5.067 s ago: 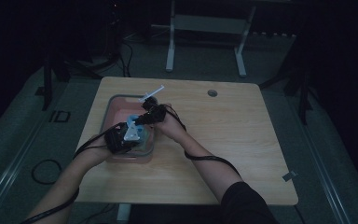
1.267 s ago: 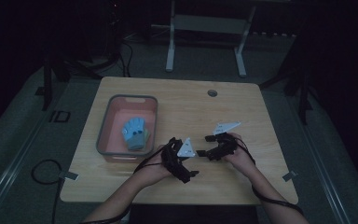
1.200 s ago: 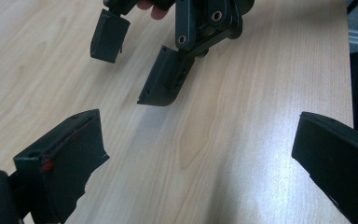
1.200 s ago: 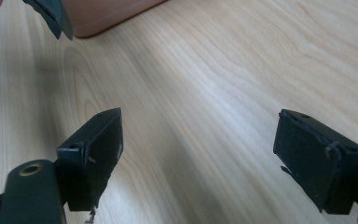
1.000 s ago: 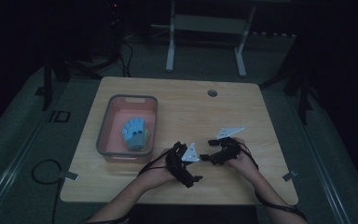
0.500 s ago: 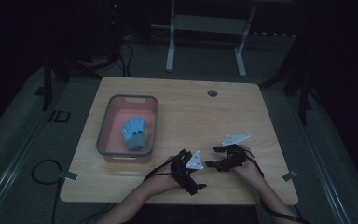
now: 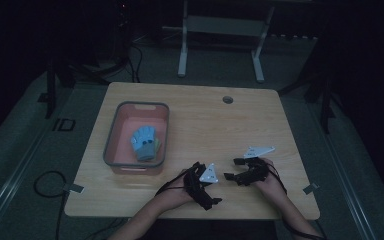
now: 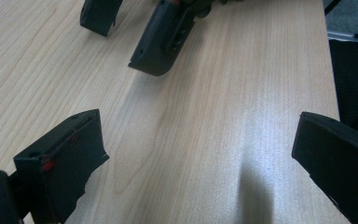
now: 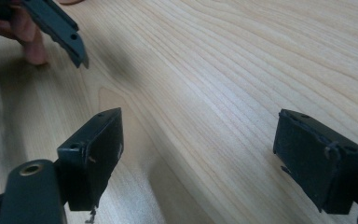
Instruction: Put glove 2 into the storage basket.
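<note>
High view adds glove [image 7: 145,142] in bin [image 7: 111,145]; both grippers [image 8: 200,154] [image 9: 200,154] spread.

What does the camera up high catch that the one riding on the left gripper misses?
The high view takes in the pink bin with the blue glove lying in it, and the left gripper from outside. The left gripper view gives that gripper's own wide-open jaws close over bare wood. Both share the wooden table and the right gripper.

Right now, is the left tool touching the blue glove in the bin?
Apart. The high view shows the glove lying in the bin, with bare table between it and the left tool.
</note>
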### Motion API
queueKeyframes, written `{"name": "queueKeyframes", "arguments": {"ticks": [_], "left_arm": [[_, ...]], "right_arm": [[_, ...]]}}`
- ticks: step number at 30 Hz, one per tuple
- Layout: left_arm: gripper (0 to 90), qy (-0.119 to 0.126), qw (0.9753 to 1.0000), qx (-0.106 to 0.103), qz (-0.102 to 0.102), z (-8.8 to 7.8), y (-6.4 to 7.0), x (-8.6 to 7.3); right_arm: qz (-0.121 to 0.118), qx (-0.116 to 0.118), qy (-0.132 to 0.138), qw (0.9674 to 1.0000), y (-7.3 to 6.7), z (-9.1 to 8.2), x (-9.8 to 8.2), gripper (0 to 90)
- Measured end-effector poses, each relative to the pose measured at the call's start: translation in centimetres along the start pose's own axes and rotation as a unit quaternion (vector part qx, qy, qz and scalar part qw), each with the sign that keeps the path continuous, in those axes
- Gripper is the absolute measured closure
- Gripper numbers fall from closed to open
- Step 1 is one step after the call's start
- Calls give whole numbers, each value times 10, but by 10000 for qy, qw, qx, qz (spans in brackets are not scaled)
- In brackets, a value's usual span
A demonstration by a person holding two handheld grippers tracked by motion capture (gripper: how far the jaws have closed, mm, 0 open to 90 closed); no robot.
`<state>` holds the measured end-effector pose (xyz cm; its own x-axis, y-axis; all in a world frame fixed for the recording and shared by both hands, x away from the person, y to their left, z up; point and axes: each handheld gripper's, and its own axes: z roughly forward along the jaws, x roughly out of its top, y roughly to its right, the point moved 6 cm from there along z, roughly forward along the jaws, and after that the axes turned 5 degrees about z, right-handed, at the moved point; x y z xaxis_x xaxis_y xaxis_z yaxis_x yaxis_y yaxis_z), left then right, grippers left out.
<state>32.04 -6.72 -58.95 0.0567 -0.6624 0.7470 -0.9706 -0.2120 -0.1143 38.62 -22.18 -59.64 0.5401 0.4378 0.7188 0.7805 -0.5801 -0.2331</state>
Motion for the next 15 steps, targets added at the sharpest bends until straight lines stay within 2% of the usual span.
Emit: {"name": "queueKeyframes", "arguments": {"ticks": [7, 15], "left_arm": [[26, 164, 9998, 62, -103, -2, -2, -2], [26, 192, 9997, 42, -165, 0, -1, -5]], "right_arm": [[-70, -52, 42, 10000, -1, -3, -2, 158], [-121, -167, 7, 9998, 0, -2, -4, 157]]}}
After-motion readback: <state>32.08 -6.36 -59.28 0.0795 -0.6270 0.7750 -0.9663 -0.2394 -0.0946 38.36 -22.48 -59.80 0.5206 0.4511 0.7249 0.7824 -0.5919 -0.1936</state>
